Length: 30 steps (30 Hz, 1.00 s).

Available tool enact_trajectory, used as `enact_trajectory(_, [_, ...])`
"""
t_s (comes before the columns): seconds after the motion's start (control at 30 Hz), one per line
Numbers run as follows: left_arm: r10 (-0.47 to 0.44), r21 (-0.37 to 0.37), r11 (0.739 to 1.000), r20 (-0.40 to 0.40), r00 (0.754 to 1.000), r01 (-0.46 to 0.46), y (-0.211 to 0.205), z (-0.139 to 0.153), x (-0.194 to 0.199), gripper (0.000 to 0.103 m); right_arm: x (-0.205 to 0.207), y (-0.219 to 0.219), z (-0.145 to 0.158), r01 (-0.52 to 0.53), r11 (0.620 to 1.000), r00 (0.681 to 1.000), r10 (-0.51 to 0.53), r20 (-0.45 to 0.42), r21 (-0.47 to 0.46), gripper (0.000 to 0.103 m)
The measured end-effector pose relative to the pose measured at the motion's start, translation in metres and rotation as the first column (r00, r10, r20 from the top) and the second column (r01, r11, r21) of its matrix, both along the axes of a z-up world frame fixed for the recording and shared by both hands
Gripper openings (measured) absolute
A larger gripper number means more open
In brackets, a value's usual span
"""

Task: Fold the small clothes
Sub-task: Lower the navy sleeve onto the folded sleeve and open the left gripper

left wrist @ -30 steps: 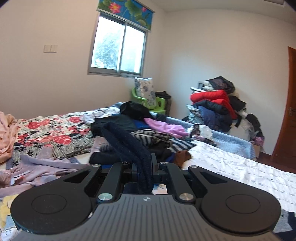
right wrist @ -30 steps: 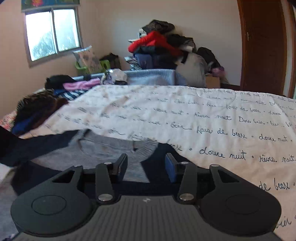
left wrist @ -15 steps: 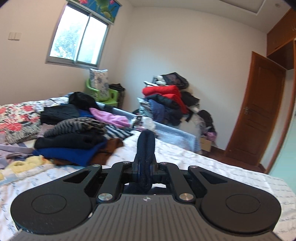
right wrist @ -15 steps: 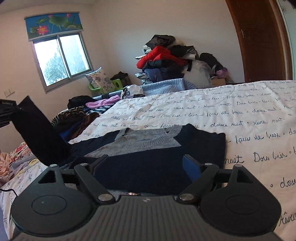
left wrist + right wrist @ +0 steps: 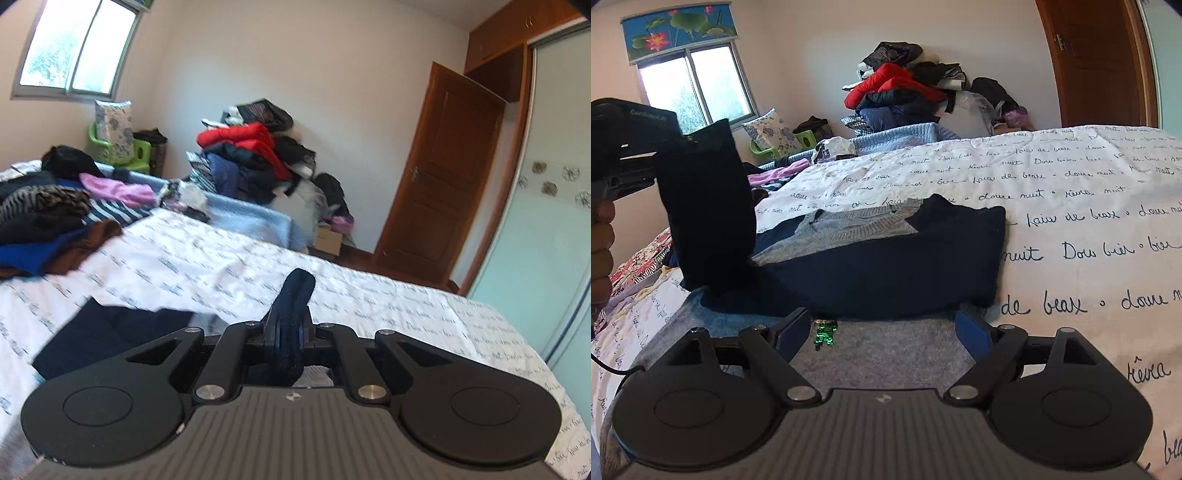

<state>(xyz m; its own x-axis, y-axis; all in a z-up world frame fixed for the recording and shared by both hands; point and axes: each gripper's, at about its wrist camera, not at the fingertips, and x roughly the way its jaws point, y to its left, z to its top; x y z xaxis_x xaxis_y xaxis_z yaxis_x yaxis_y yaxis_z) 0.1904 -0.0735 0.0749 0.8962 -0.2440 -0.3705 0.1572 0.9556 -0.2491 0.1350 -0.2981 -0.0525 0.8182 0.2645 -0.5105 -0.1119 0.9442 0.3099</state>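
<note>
A small navy and grey sweater (image 5: 886, 266) lies flat on the white printed bedsheet (image 5: 1089, 206). Its right sleeve lies folded across the chest. My left gripper (image 5: 286, 332) is shut on the navy left sleeve (image 5: 291, 295) and holds it up above the bed. In the right wrist view that sleeve (image 5: 709, 214) hangs from the left gripper (image 5: 670, 147) at the far left. My right gripper (image 5: 882, 325) is open and empty, low over the sweater's grey lower part, which has a green sequin patch (image 5: 823, 332).
A heap of folded and loose clothes (image 5: 48, 221) sits at the bed's left side. A tall pile of jackets (image 5: 258, 162) stands past the foot of the bed. A brown door (image 5: 436, 177) and a glass wardrobe (image 5: 546, 229) are at the right.
My left gripper has swung right with the sleeve, from the clothes heap toward the sweater. My right gripper has opened wide and pulled back toward the sweater's hem.
</note>
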Motion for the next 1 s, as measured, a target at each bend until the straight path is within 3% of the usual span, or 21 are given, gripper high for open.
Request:
enact_trajectory(0.3, [-0.071, 0.055, 0.996, -0.093, 0.993, 0.076, -0.05, -0.045, 0.016, 0.008, -0.009, -0.017, -0.013, 0.041, 0.999, 0.998, -0.04, -0.039, 0.013, 0.086])
enact_trajectory(0.53, [-0.073, 0.097, 0.991, -0.172, 0.982, 0.09, -0.061, -0.077, 0.021, 0.008, -0.015, -0.023, -0.019, 0.054, 0.998, 0.997, -0.053, -0.056, 0.013, 0.086])
enact_trajectory(1.0, [-0.098, 0.148, 0.98, -0.225, 0.969, 0.134, -0.082, -0.092, 0.017, 0.011, -0.021, -0.022, -0.021, 0.056, 0.998, 0.997, -0.055, -0.058, 0.005, 0.086])
